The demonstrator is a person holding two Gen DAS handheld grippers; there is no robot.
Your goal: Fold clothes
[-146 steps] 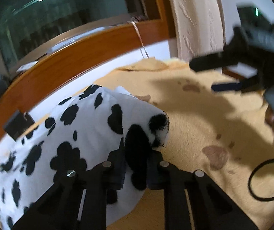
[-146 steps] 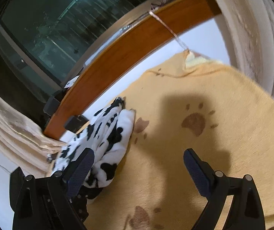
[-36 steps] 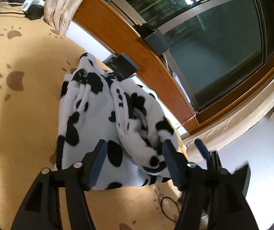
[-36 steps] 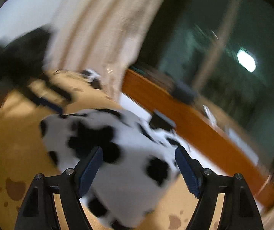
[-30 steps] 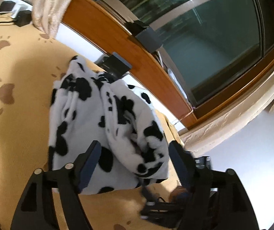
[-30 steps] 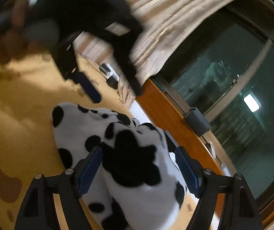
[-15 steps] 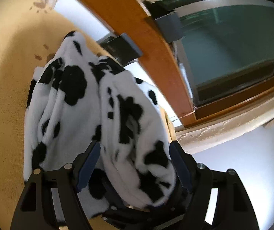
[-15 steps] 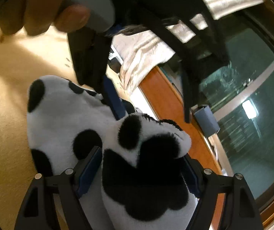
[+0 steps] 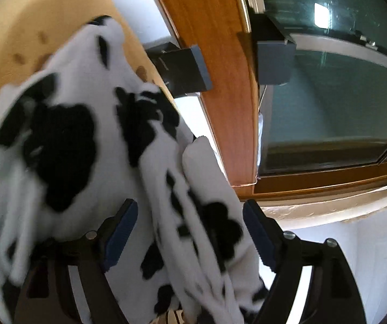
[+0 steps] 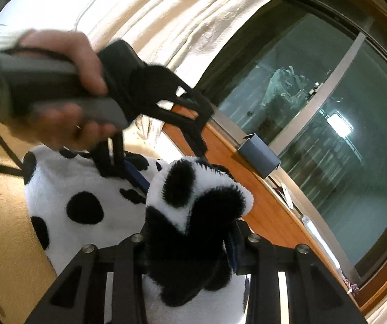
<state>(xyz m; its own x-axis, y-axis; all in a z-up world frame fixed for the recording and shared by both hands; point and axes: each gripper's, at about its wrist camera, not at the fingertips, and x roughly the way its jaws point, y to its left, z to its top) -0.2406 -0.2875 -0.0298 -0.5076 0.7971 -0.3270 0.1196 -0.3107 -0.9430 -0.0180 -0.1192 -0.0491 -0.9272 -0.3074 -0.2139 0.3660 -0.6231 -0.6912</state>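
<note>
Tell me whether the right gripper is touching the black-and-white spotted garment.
Touching. In the right wrist view the right gripper has a thick fold of the spotted garment bunched between its closing jaws, the fleece filling the space with no gap on either side.

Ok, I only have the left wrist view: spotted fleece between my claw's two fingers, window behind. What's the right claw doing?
Observer: The right claw is closing on a bunched black-and-white fold of the fleece, and the fold fills its gap.
Operator: Where does my left claw sit relative to that fold?
Observer: The left claw is opening, with its tips down on the fleece just beyond the fold.
Operator: Anything behind it?
Observer: A cream curtain hangs behind the hand that holds it.
</note>
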